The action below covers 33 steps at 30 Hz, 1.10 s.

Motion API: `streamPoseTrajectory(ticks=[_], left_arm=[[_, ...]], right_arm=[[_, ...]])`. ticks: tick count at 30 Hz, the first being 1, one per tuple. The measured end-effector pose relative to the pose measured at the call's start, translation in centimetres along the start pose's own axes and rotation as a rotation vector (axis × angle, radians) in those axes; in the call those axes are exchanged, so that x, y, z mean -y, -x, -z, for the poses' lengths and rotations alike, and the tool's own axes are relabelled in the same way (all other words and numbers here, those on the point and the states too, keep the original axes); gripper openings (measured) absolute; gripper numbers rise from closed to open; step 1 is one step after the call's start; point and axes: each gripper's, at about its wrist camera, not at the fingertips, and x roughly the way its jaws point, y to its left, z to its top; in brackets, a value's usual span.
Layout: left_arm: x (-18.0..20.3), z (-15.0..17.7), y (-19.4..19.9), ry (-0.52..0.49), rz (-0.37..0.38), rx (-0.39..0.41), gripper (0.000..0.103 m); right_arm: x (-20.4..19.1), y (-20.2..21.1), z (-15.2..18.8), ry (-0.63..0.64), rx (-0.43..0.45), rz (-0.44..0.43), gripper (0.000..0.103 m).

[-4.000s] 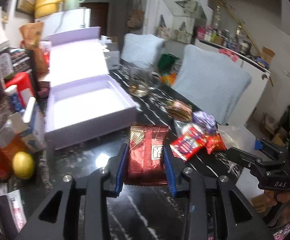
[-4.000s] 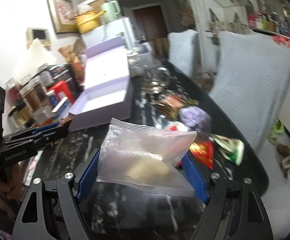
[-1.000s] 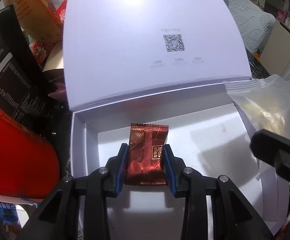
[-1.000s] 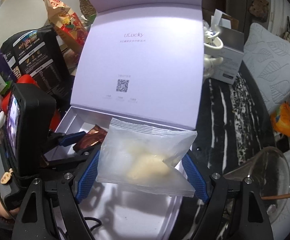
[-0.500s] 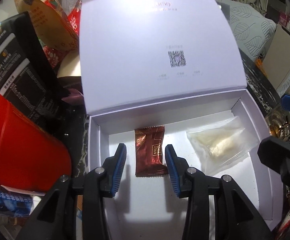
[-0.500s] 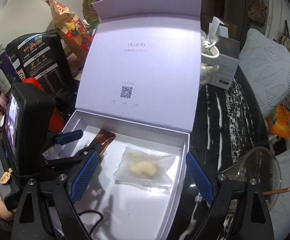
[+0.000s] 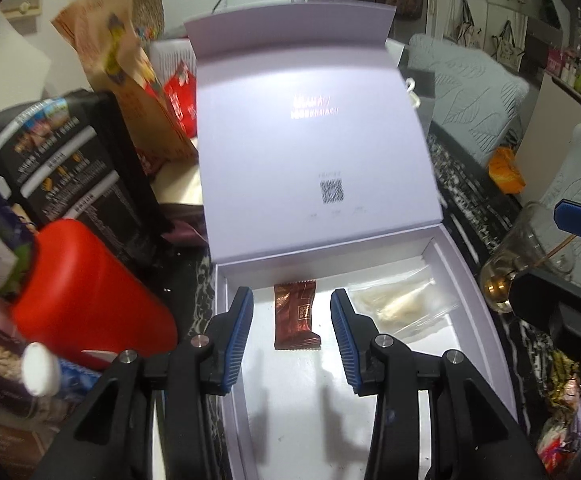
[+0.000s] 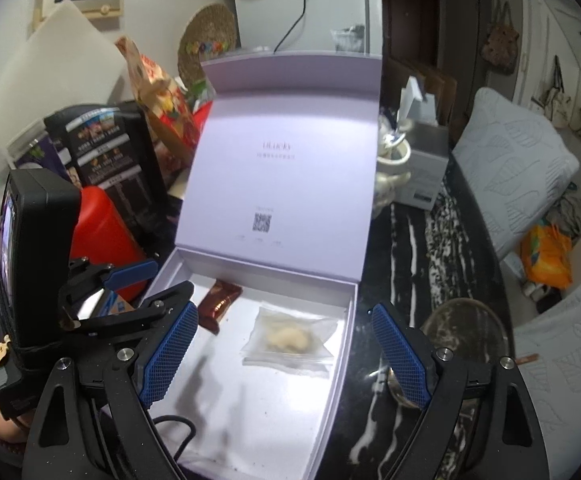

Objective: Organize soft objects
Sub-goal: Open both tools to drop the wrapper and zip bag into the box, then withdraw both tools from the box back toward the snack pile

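An open pale lilac box (image 7: 472, 280) (image 8: 344, 344) stands on the dark marble table, lid upright. Inside at the back lie a dark red snack packet (image 7: 295, 316) (image 8: 219, 301) and a clear zip bag with pale contents (image 7: 400, 306) (image 8: 290, 338). My left gripper (image 7: 292, 332) is open and empty, above the box, its jaws either side of the red packet without touching it. My right gripper (image 8: 284, 354) is open wide and empty, above the zip bag. The left gripper's body also shows in the right wrist view (image 8: 130, 292).
A red container (image 7: 86, 292), black boxes (image 7: 74, 168) and snack bags (image 7: 130, 92) crowd the box's left side. A glass (image 7: 530, 256) (image 8: 466, 336) stands right of the box. More wrapped snacks (image 7: 566, 432) lie at the table's lower right. Cushioned chairs (image 8: 514, 168) stand beyond.
Both grippers have let go of their packets and drawn back and up from the box. The red packet and the zip bag now lie still on the box floor.
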Motion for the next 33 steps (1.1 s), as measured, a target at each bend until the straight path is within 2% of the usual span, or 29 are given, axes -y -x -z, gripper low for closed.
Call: streamPoseTrajectory(ticks=[15,27,29,31,33], left_arm=[[1.2,1.1,8.7,-0.025,0.028,0.146,0.04],[2.3,3.7,15.4,-0.071,0.08,0.231,0.04],[2.6,4.2,16.3,-0.075,0.094,0.24,0.044],[2.8,4.7,17.1,-0.084,0.104,0.256,0.067],[3.2,5.5,18.3,-0.102,0.099,0.306,0.079]], right_arm=[[-1.3,9.1,1.2,0.012,0.154,0.035,0.091],[-1.9,16.9,4.2,-0.019,0.274,0.067,0.103],[-2.1,18.2,5.0,-0.016,0.288,0.072,0.103],[-2.2,19.4,5.8,-0.023,0.303,0.084,0.103],[-2.4,20.4,6.6,-0.021,0.309,0.089,0.103]])
